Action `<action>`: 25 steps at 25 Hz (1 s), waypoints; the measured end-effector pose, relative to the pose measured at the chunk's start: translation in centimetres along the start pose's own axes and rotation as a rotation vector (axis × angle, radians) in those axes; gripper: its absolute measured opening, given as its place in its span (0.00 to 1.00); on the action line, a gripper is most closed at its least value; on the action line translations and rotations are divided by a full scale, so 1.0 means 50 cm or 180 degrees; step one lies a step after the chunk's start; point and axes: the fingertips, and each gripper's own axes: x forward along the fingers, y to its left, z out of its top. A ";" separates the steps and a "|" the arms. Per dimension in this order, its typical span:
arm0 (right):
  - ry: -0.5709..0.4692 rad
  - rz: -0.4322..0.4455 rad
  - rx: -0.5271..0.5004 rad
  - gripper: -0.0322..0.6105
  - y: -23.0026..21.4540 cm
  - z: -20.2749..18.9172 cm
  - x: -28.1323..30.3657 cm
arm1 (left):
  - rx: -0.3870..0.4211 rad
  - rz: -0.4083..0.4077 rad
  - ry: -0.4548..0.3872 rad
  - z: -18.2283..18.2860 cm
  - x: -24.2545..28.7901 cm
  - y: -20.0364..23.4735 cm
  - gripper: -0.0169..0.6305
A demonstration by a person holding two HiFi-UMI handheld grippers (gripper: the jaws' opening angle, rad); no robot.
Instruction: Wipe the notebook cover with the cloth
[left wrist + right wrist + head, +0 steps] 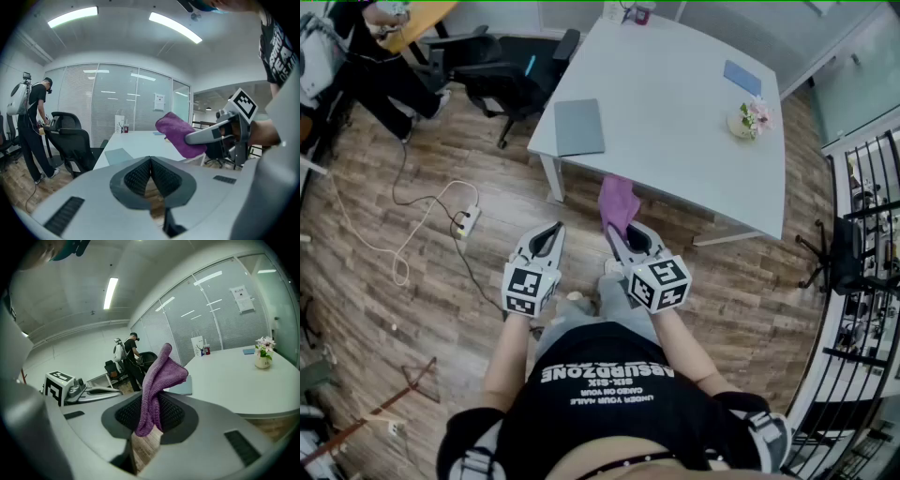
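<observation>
A grey notebook [578, 127] lies flat near the left front corner of the white table [675, 122]; it also shows as a grey notebook [118, 155] in the left gripper view and a notebook [183, 386] behind the cloth in the right gripper view. My right gripper [617, 234] is shut on a purple cloth [618, 203], which sticks up from its jaws as a folded purple cloth [158, 385]. My left gripper [555, 231] is shut with nothing in it, its jaws [151, 172] pressed together. Both grippers hang over the wooden floor, short of the table's front edge.
A small vase of flowers [750, 119] and a blue pad [742, 78] sit on the table's right part. A black office chair [511, 80] stands at the table's left. A power strip with a cable [467, 221] lies on the floor. A person [33, 126] stands far left.
</observation>
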 end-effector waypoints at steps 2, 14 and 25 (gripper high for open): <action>0.0003 0.0009 0.0011 0.20 -0.024 0.006 -0.004 | 0.0030 0.0043 0.0037 0.009 0.021 -0.003 0.05; 0.0179 0.0306 -0.0105 0.20 -0.208 0.073 0.035 | -0.0013 0.0467 0.0014 0.080 0.181 -0.011 0.05; 0.0526 0.0745 -0.0142 0.20 -0.250 0.067 0.185 | -0.0301 0.0734 0.0094 0.053 0.277 0.052 0.05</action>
